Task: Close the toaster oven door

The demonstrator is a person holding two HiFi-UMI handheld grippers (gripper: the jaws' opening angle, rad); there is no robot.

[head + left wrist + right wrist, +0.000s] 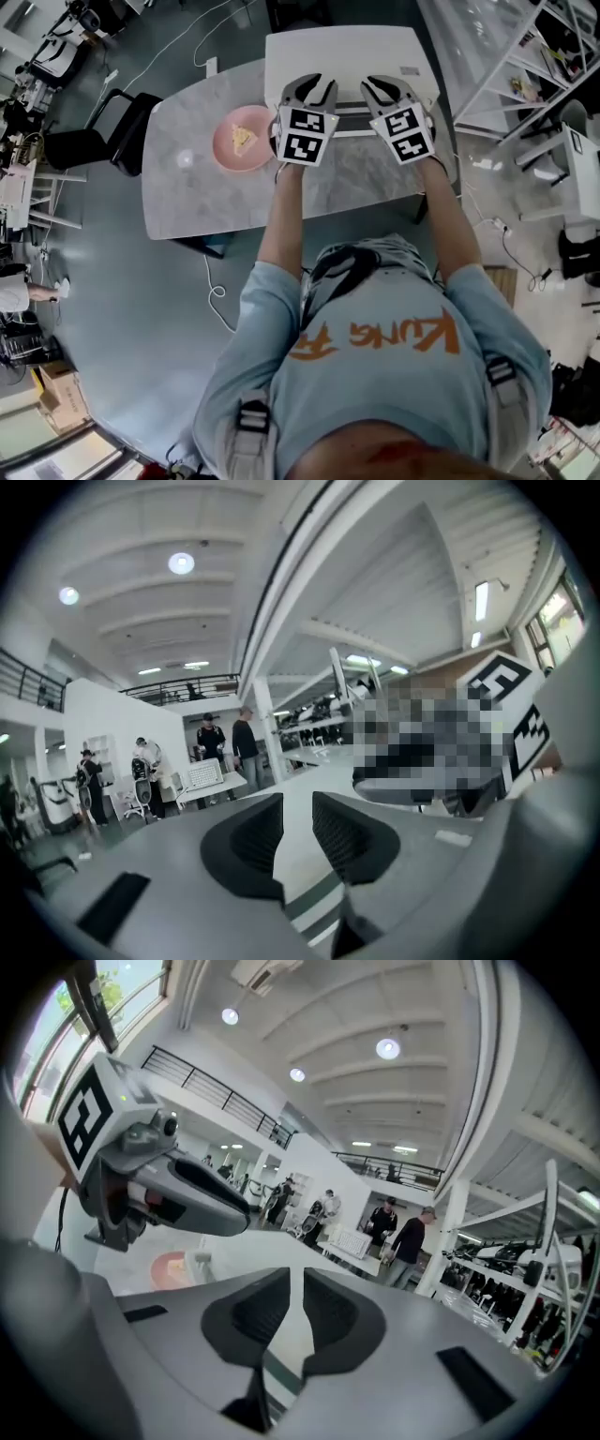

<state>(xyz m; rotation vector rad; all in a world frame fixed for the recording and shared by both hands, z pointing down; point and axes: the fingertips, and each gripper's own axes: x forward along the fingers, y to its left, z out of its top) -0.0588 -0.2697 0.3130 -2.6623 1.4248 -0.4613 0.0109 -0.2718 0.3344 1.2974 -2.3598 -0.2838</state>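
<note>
From above, the white toaster oven (pixel 337 52) stands at the far edge of the marble table (pixel 187 197). Both grippers are held side by side over its front edge, pointing away from the person. My left gripper (pixel 309 84) has its jaws apart with nothing between them; in the left gripper view, the left gripper (pixel 297 803) shows only white surface through the gap. My right gripper (pixel 389 86) has a narrower gap, also with nothing in it, as the right gripper (pixel 296 1283) shows in its own view. The grippers hide the oven door, so I cannot tell how it stands.
A pink plate (pixel 242 139) with a slice of food sits on the table left of the grippers, and the same plate (pixel 173 1265) shows faintly in the right gripper view. A black chair (pixel 112 131) stands at the table's left. White shelving (pixel 534 56) rises at the right. People (pixel 225 742) stand far off.
</note>
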